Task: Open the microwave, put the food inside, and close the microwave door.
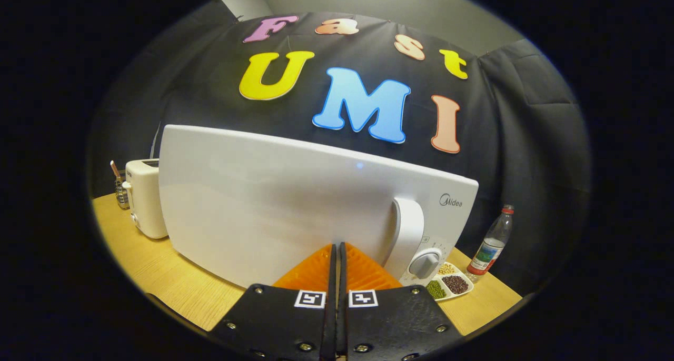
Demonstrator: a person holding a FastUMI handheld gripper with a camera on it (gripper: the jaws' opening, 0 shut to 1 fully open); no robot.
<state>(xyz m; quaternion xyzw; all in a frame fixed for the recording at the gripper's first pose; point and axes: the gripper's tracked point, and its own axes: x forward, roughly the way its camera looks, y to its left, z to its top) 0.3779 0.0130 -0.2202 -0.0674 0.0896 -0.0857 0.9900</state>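
Tool [337, 253] fingers together, empty, tips at the white microwave's door [274, 208]. Its upright white handle [406, 234] stands just right of them.

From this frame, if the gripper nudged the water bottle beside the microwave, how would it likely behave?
The water bottle is tall, narrow and upright, so it would probably tip, then roll. It looks like thin clear plastic, likely light and slippery. The gripper, fingers together with nothing between them, sits at the microwave door, well away from it.
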